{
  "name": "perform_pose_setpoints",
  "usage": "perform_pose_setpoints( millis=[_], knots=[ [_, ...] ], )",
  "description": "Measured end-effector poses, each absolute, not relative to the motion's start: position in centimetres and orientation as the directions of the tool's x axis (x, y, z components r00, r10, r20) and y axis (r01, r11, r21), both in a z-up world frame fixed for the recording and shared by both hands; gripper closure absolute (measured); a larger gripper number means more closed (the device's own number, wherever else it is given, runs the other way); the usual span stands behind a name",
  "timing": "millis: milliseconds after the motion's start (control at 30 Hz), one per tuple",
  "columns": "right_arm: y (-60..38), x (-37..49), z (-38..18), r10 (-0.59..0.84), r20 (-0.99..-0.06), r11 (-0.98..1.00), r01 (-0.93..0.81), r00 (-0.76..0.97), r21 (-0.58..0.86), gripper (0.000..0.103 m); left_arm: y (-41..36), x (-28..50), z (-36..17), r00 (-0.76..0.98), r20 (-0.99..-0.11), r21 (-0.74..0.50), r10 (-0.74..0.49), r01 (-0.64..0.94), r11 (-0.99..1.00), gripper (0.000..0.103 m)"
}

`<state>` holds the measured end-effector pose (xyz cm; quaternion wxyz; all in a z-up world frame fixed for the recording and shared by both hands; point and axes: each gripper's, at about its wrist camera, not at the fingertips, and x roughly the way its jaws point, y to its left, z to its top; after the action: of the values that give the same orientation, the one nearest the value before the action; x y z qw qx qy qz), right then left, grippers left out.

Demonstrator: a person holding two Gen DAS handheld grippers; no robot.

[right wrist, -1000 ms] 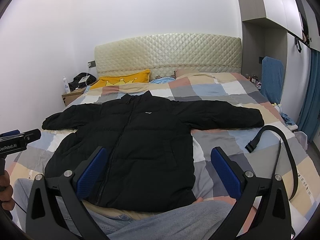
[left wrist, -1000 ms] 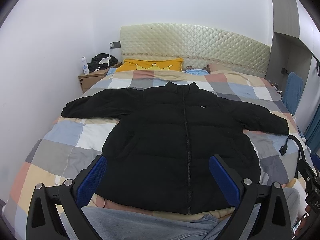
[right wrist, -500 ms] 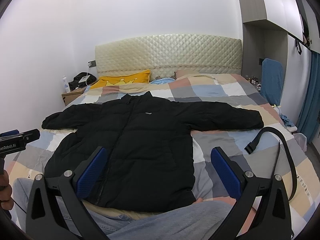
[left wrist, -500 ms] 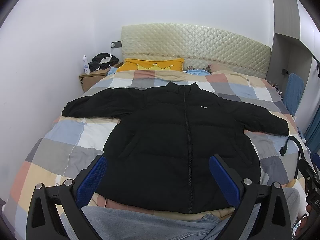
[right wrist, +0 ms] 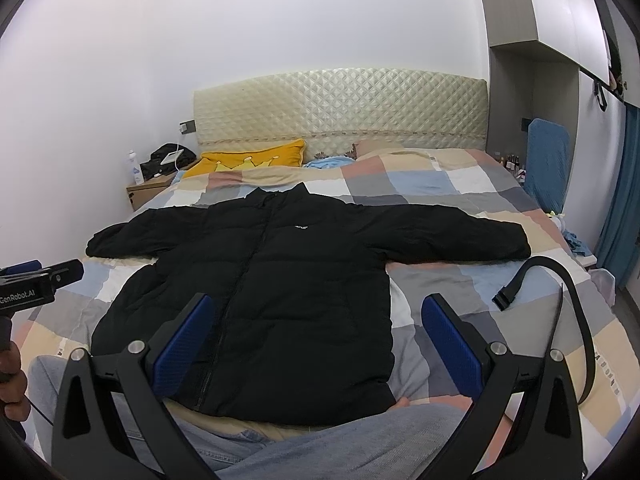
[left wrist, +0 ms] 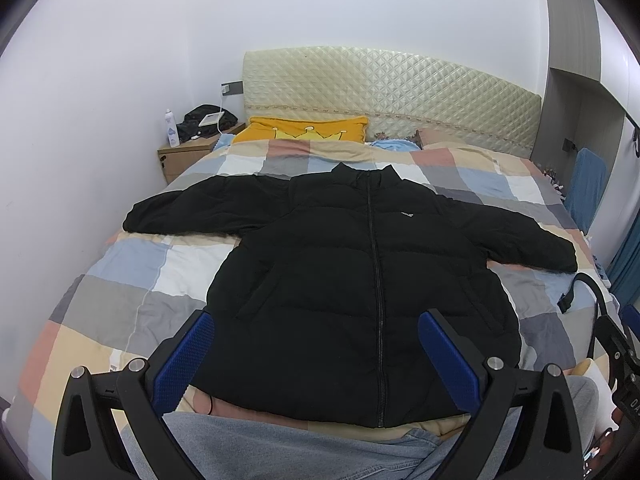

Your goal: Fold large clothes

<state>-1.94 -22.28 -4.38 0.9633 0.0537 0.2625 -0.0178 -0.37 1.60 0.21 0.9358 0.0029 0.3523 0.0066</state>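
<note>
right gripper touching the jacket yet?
Apart. In the right wrist view the right gripper hangs open above the black jacket, its blue pads spread wide with no fabric between them or against them.

Both cams drifted slightly: jacket point(left wrist: 360, 280) sits a touch lower in left wrist view, strap point(right wrist: 560, 304) marginally lower relative to jacket.

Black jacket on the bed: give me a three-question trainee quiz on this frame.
1. True or false: the black jacket lies front up with both sleeves spread.
2. What is the left hand-held gripper holding? A) a sleeve B) the hem C) nothing
3. Which colour is the pillow by the headboard?

Key: 1 true. 2 C; the right hand-held gripper is open and empty too. 3 yellow.
</note>
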Motion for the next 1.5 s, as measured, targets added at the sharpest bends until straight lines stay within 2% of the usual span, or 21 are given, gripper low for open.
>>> perform_pose_setpoints(
  millis=[367, 500, 600, 800, 933, 1100, 1200, 1300, 1500],
  knots=[
    [-22.3, -2.0, -4.3, 0.053, -0.492, 0.991, 0.014, 0.869, 0.132, 0.0, 1.4, -0.1, 0.0, 0.774, -0.633, -0.017, -0.023, 0.016, 1.0, 0.0],
    [-22.8, -1.6, -3.7, 0.025, -0.472, 0.993, 0.033, 0.881, 0.114, 0.0, 0.9, 1.0, 0.0, 0.779, -0.626, -0.029, -0.036, 0.023, 0.999, 0.0],
    [-23.5, -0.7, -3.1, 0.009, -0.455, 0.991, 0.053, 0.891, 0.122, 0.0, 0.6, 2.4, 0.7, 0.803, -0.587, -0.066, -0.102, 0.079, 0.995, 0.0],
    [-25.0, 2.0, -1.4, -0.041, -0.407, 0.99, 0.091, 0.913, 0.104, 0.0, -0.3, 5.9, 3.3, 0.845, -0.528, -0.012, -0.087, 0.095, 0.995, 0.0],
    [-26.1, 4.2, -1.1, -0.081, -0.38, 0.992, 0.11, 0.921, 0.057, 0.0, -0.1, 8.0, 4.8, 0.839, -0.53, -0.011, -0.124, 0.14, 0.99, 0.0],
    [-27.8, 7.7, -1.6, -0.107, -0.358, 0.989, 0.136, 0.927, 0.059, 0.0, 0.1, 10.1, 5.2, 0.851, -0.512, 0.03, -0.115, 0.152, 0.988, 0.0],
    [-28.9, 9.7, -2.1, -0.129, -0.356, 0.988, 0.15, 0.925, 0.033, 0.0, 0.2, 10.8, 4.7, 0.837, -0.519, 0.042, -0.17, 0.224, 0.974, 0.0],
    [-29.8, 11.2, -2.5, -0.175, -0.34, 0.984, 0.179, 0.924, -0.021, 0.0, 0.7, 11.1, 4.2, 0.847, -0.513, 0.076, -0.136, 0.203, 0.976, 0.0],
    [-34.3, 14.1, -4.3, -0.237, -0.321, 0.97, 0.24, 0.917, -0.029, 0.0, 2.3, 12.4, 2.6, 0.851, -0.516, 0.066, -0.094, 0.149, 0.987, 0.0]
  ],
)
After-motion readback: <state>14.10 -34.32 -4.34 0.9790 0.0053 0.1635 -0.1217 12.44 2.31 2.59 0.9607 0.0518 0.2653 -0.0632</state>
